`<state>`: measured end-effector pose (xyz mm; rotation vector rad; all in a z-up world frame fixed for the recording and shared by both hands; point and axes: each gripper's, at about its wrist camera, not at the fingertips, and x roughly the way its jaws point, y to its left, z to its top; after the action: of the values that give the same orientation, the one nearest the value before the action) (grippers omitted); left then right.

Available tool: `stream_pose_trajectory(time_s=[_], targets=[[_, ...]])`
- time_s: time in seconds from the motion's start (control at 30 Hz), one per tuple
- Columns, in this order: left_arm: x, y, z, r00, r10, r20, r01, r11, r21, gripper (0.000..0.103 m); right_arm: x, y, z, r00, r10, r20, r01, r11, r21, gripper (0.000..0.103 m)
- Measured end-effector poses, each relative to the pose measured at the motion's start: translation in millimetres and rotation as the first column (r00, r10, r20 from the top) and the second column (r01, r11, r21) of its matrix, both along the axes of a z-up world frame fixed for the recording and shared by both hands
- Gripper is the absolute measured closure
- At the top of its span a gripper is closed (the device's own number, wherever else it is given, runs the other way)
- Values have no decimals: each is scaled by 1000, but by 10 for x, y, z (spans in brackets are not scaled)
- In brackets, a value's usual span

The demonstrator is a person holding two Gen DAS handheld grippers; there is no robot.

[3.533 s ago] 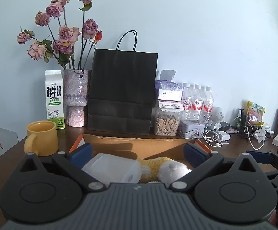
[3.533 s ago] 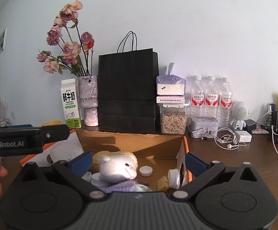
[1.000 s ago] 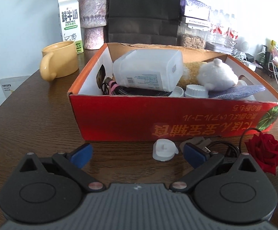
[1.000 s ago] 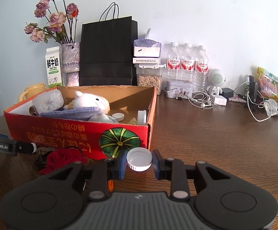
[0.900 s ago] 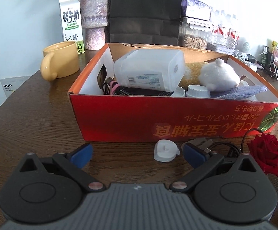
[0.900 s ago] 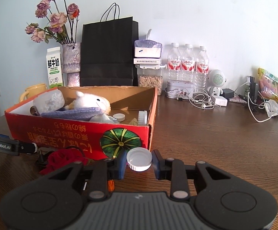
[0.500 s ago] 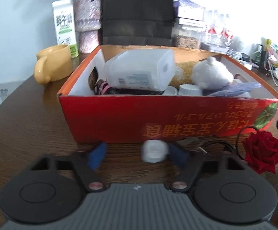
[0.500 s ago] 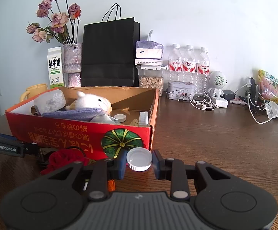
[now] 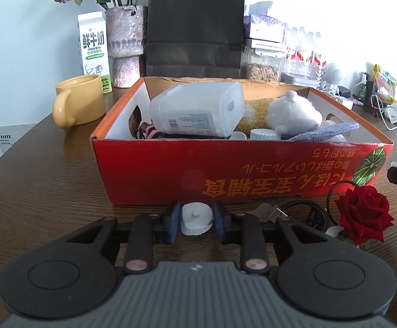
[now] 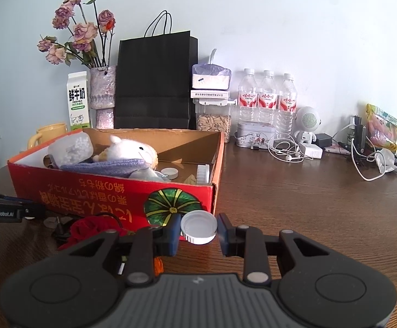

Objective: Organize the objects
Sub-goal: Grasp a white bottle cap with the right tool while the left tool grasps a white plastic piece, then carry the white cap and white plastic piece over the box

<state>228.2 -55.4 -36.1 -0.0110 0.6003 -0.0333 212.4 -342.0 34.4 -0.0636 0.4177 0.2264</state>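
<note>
Two grippers low over a brown table [image 9: 42, 180], both in front of a red cardboard box [image 9: 242, 172]. Far left in the left wrist view: yellow mug [image 9: 78, 101] on the table, milk carton [image 9: 94, 52] and vase of dried flowers [image 9: 126, 46] behind it, black paper bag [image 9: 195, 24] against the wall. Inside the box, left to right: translucent plastic container [image 9: 195, 112] lying on its side, white plush toy [image 9: 294, 112], bluish cloth [image 9: 324, 132]. Just before the box's front wall: left gripper [image 9: 195, 221], fingers having just been closing, blue pads now pressed on either side of a small white cap [image 9: 197, 218] that sits on the table. Right of that: black cable [image 9: 305, 210], then a red rose [image 9: 364, 213] beside the box's right front corner. In the right wrist view, further right: right gripper [image 10: 198, 228] near the box's corner, fingers clamped on a round white lid [image 10: 198, 227] raised clear of the table. Against the wall beyond: jar of seeds [image 10: 213, 121], three water bottles [image 10: 266, 101], small white speaker [image 10: 308, 123], tangle of white cables [image 10: 288, 147].
</note>
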Motion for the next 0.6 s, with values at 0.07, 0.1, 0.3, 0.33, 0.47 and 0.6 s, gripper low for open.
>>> stream_pose_trajectory(time_s=[0.07,0.1,0.3,0.33,0.47,0.6], targets=[[-39,18,11,1000,8,13,-8,1000,-8,76,-19,2,4,1000,0,5,0,1000,3,76],[-63,24,18,1000,11,21,-11,1000,-10,76,-27,4,6,1000,0,7,0,1000,4,76],[-180,7,96,997,0,78,0,1000,0,76,-71,13,34,1000,-5,24,5,1000,10,76],[-198,4,119,996,-1,88,1,1000,2,76,-84,11,52,999,-5,32,4,1000,15,76],[-256,-17,246,992,-10,129,10,1000,0,76,-92,21,145,999,13,48,-15,999,39,76],[-271,-80,415,984,-29,176,30,1000,-6,76,-51,87,271,997,36,72,-39,998,53,76]])
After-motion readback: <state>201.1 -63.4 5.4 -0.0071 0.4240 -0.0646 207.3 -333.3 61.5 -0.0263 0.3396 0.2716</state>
